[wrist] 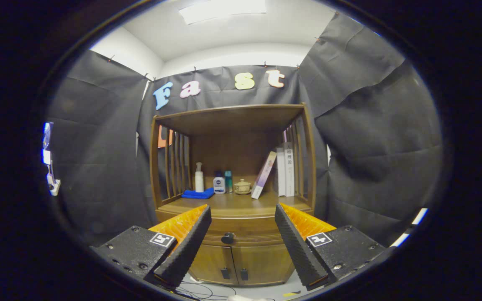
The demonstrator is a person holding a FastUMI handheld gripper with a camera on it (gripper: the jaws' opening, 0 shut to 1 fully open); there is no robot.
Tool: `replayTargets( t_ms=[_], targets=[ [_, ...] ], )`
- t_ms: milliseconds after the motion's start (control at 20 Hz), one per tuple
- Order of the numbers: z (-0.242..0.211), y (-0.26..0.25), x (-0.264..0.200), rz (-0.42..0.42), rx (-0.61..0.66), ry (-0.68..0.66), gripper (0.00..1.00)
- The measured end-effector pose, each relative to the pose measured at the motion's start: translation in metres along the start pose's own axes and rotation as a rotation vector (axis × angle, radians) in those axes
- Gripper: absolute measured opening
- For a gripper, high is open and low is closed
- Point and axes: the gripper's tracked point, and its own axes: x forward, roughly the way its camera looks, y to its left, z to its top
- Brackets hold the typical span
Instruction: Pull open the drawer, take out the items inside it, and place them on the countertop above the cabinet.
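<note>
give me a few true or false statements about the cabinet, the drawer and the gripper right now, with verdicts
1. The drawer is closed. True.
2. The gripper is shut on the drawer knob. False: its fingers stand wide apart and the knob lies beyond them, untouched.
3. A blue cloth lies on the countertop beside a white pump bottle. True.
4. The books lie flat in a stack. False: they stand upright at the far side of the countertop from the cloth, with one book leaning against them.
5. The cabinet doors below the drawer are shut. True.
</note>
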Motion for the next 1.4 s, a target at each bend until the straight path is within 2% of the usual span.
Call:
replayTargets(
  t_ms=[100,300,700,1000,1200,1400],
  targets=[
    [-0.017,0.005,0.014,0.018,-0.022,0.005,1.00],
    [-0.053,0.000,0.040,-0.004,-0.034,0.028,1.00],
    [-0.144,-0.009,0.120,-0.064,-0.055,0.131,1.00],
    [-0.200,0.001,0.178,-0.059,-0.101,0.203,1.00],
    [-0.212,0.002,0.204,-0.090,-0.110,0.224,0.95],
    [-0.215,0.002,0.214,-0.090,-0.086,0.234,0.80]
  ],
)
